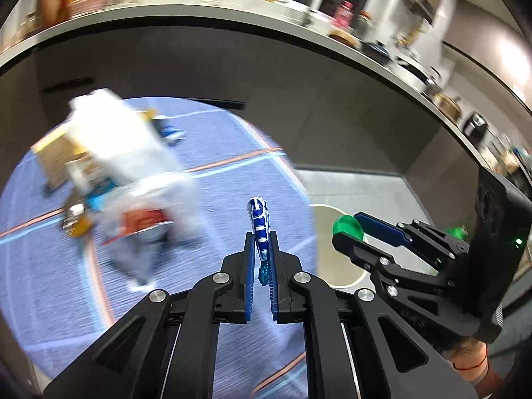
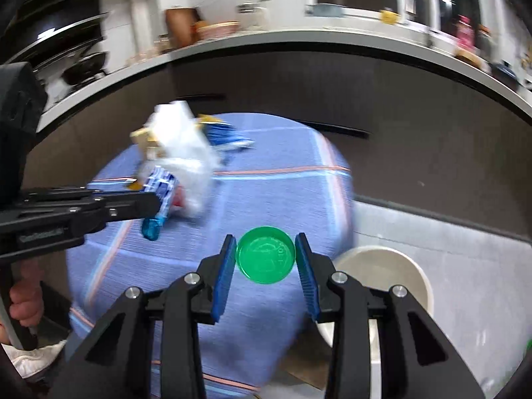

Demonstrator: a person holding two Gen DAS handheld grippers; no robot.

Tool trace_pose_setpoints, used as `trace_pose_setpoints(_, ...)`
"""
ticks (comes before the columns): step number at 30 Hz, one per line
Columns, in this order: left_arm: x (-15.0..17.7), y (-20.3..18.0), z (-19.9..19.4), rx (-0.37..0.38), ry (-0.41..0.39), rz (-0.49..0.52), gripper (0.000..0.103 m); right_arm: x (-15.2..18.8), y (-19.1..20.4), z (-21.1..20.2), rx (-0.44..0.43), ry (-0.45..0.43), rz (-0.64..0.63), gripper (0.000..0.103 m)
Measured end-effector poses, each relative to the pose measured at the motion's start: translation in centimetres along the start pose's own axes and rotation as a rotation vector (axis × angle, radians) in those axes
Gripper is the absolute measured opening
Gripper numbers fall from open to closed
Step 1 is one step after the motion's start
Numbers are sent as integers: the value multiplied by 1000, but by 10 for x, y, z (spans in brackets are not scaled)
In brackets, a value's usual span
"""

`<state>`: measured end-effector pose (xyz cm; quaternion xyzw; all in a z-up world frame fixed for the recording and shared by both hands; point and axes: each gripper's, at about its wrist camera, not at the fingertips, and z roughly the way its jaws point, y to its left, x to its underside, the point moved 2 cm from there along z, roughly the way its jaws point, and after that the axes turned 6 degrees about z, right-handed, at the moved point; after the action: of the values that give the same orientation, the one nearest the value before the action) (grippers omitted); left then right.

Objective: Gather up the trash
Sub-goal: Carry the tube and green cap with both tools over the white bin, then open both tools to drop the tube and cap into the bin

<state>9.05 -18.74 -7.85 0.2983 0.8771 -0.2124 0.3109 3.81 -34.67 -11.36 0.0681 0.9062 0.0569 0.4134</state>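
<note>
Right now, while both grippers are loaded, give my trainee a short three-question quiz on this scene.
1. True or false: the left gripper is shut on a blue and white wrapper.
2. What does the right gripper hold? A) a spoon B) a green lid C) a paper cup
3. What lies on the blue tablecloth beyond the grippers?

Key:
1. True; the wrapper sticks out between the closed pads.
2. B; the pads press on opposite edges of the lid.
3. A blurred pile of trash, with white plastic and cartons in it.
</note>
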Motion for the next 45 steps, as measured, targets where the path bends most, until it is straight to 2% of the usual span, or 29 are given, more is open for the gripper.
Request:
trace_pose_setpoints(7, -17, -48, 66, 116, 78, 87, 7, 29, -79, 21, 102, 37, 106, 37)
trace_pose_setpoints(13, -18, -71, 130, 205, 173, 132, 7, 65, -128, 55, 127, 126, 194, 37)
trace_pose_setpoints(21, -12, -101, 184, 206, 256, 224, 7, 100, -150, 87, 137, 225, 226, 37)
trace_pose_setpoints(34, -11, -129, 223, 182, 314, 235, 9, 109, -162, 94, 122, 236, 239, 38)
trace_pose_setpoints(35, -12, -129, 223, 176, 312, 236, 12, 109, -163, 94, 122, 236, 238, 39)
trace_pose_setpoints(37, -14, -134, 224, 179, 303, 237, 19, 109, -163, 92, 122, 229, 233, 51)
trace_pose_setpoints(38, -16, -135, 224, 174, 292, 241, 33, 108, -163, 91, 121, 219, 224, 54)
trace_pose_setpoints(39, -19, -137, 224, 152, 275, 247, 57, 107, -162, 89, 122, 208, 214, 62)
trace_pose_setpoints(42, -25, -139, 218, 141, 225, 234, 64, 104, -159, 83, 111, 185, 186, 67)
trace_pose_setpoints(45, -30, -137, 212, 135, 194, 214, 77, 101, -157, 78, 109, 173, 162, 76)
